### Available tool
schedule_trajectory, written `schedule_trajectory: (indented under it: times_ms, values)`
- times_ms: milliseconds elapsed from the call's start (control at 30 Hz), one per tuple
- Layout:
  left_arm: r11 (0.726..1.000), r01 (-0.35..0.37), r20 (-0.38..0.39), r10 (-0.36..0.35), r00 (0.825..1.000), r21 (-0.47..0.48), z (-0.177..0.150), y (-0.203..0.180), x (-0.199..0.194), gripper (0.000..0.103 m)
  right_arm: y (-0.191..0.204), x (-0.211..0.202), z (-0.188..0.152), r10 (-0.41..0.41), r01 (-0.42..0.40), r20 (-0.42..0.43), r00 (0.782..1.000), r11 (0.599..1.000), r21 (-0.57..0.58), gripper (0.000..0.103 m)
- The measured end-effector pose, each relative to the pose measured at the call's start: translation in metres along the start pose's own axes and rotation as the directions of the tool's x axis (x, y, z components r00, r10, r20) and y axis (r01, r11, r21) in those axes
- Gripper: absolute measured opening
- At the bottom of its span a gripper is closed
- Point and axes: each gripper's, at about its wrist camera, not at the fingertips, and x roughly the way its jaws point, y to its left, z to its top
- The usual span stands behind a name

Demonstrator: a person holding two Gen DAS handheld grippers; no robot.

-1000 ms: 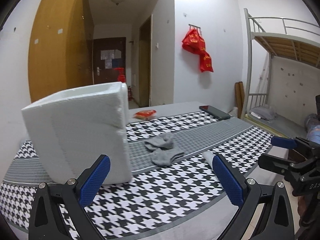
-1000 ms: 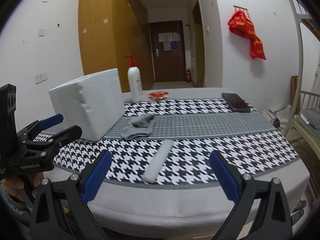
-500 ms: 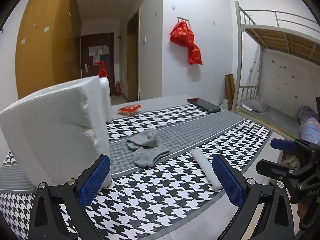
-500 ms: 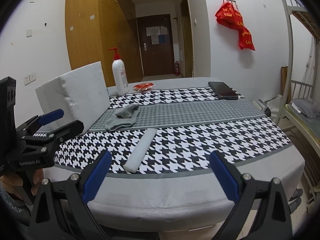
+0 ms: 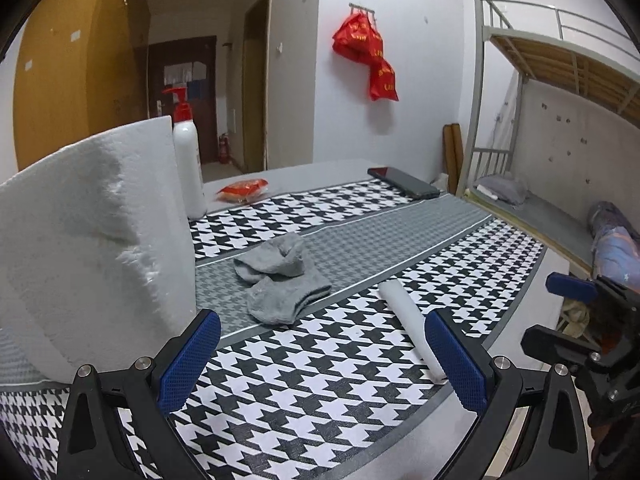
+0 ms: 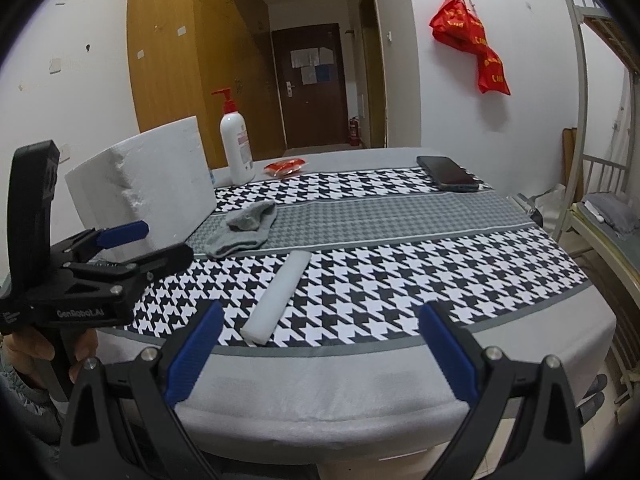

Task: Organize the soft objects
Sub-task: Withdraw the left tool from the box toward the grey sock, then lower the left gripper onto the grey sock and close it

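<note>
Grey socks (image 5: 280,280) (image 6: 244,230) lie crumpled on the grey stripe of the houndstooth table cover. A white foam roll (image 5: 412,334) (image 6: 278,296) lies on the near checked band. A big white foam box (image 5: 88,240) (image 6: 148,196) stands at the left. My left gripper (image 5: 322,358) is open and empty, low over the table's near left part, beside the box. My right gripper (image 6: 316,354) is open and empty, held off the front edge, short of the roll. Each gripper shows at the side of the other's view.
A white pump bottle (image 6: 236,148) with a red top, a red packet (image 6: 286,167) and a black phone (image 6: 448,173) sit toward the back of the table (image 6: 360,380). A metal bunk bed (image 5: 560,120) stands to the right. Red bags (image 6: 472,44) hang on the wall.
Both grippers have shifted: the left view swung right, revealing the pump bottle behind the box; the right gripper pulled back and lower, off the table's front edge. Both stayed open.
</note>
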Motion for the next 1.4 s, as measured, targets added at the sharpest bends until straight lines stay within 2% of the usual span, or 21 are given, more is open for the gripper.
schedule_trajectory:
  times_ms: [1033,1233,1400]
  values:
    - [0.998,-0.053,-0.068,0.055,0.996,0.023,0.029,0.027,0.048,0.100,-0.014,0.027,0.006,0.029,-0.028,-0.031,0.999,0.999,0.021,0.100]
    - [0.998,-0.030,-0.109,0.036,0.993,0.060,0.032,0.023,0.061,0.096,-0.014,0.036,0.010,0.040,-0.039,-0.039,0.998,0.999,0.022,0.100]
    - [0.997,-0.011,-0.149,0.022,0.989,0.072,0.035,0.020,0.074,0.089,-0.013,0.043,0.011,0.047,-0.046,-0.056,0.997,0.999,0.017,0.100]
